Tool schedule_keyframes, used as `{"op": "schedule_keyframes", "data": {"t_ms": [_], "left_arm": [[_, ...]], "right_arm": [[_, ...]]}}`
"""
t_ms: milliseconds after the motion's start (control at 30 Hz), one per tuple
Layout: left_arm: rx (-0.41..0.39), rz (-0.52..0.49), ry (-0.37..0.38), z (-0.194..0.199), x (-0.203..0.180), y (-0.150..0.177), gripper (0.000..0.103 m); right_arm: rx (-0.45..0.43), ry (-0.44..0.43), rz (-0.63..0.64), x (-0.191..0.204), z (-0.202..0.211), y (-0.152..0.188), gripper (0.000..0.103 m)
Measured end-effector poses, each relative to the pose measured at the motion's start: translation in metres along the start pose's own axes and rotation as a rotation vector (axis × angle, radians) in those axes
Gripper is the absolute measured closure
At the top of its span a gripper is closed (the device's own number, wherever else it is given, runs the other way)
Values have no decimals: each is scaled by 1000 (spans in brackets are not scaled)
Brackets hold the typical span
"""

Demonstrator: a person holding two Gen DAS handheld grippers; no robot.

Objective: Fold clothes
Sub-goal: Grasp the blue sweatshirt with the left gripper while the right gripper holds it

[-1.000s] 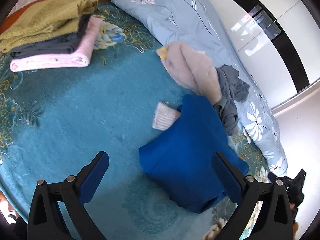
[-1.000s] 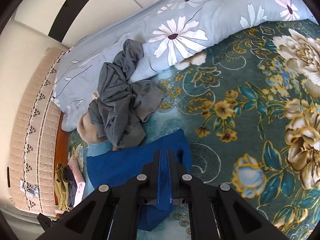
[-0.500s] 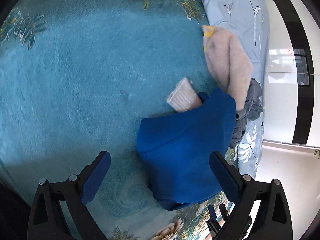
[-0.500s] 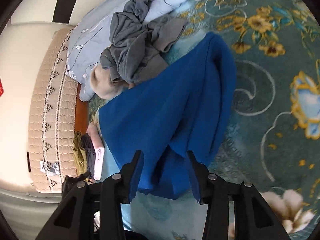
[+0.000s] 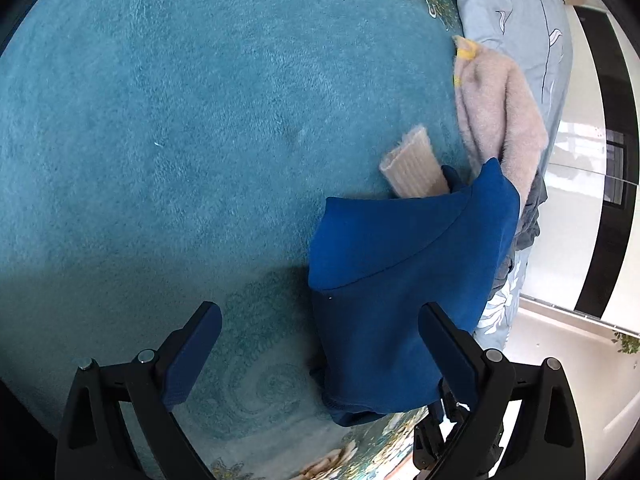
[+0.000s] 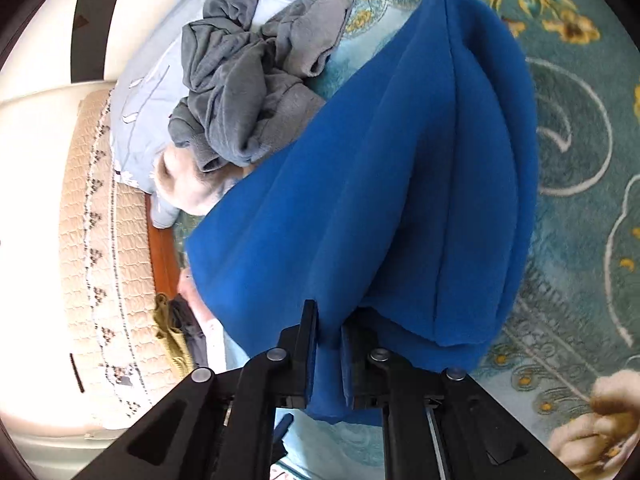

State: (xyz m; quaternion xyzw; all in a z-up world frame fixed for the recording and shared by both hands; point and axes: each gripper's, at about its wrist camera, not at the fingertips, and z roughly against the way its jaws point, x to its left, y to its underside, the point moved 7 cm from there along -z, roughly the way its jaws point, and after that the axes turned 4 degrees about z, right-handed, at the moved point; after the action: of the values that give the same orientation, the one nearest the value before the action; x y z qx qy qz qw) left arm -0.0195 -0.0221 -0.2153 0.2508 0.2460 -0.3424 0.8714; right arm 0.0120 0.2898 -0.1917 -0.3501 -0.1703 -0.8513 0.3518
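Left tool [image 5: 320, 340] gapes wide over blue garment [image 5: 404, 292].

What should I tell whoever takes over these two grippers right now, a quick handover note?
Left gripper: open, empty, hovering over the teal blanket.
Right gripper: shut on the blue garment, pinching an edge so the cloth hangs in loose folds.
Waiting: a crumpled grey garment and a beige fleece garment lie beside the floral duvet.
Done: a stack of folded clothes sits near the headboard.
Left: lay out and fold the blue one, then the grey and beige.
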Motion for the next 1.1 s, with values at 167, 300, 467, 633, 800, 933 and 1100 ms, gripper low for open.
{"op": "schedule_keyframes", "data": {"t_ms": [167, 300, 467, 633, 800, 933, 1100], "left_arm": [[28, 87, 110, -15, -1, -1, 5], [65, 97, 156, -28, -3, -1, 5], [83, 77, 171, -38, -5, -2, 32], [71, 81, 176, -38, -3, -5, 68], [22, 23, 168, -26, -12, -9, 95], [-59, -26, 250, 1, -29, -14, 96], [-105, -17, 314, 20, -34, -20, 96]], "right_arm": [[27, 14, -8, -8, 14, 12, 88], [0, 27, 5, -15, 39, 16, 88], [-30, 40, 3, -22, 63, 10, 88], [-30, 54, -13, -29, 70, 8, 88], [-17, 62, -12, -33, 67, 7, 88], [-21, 137, 22, -43, 62, 7, 71], [8, 180, 24, -54, 43, 16, 61]]}}
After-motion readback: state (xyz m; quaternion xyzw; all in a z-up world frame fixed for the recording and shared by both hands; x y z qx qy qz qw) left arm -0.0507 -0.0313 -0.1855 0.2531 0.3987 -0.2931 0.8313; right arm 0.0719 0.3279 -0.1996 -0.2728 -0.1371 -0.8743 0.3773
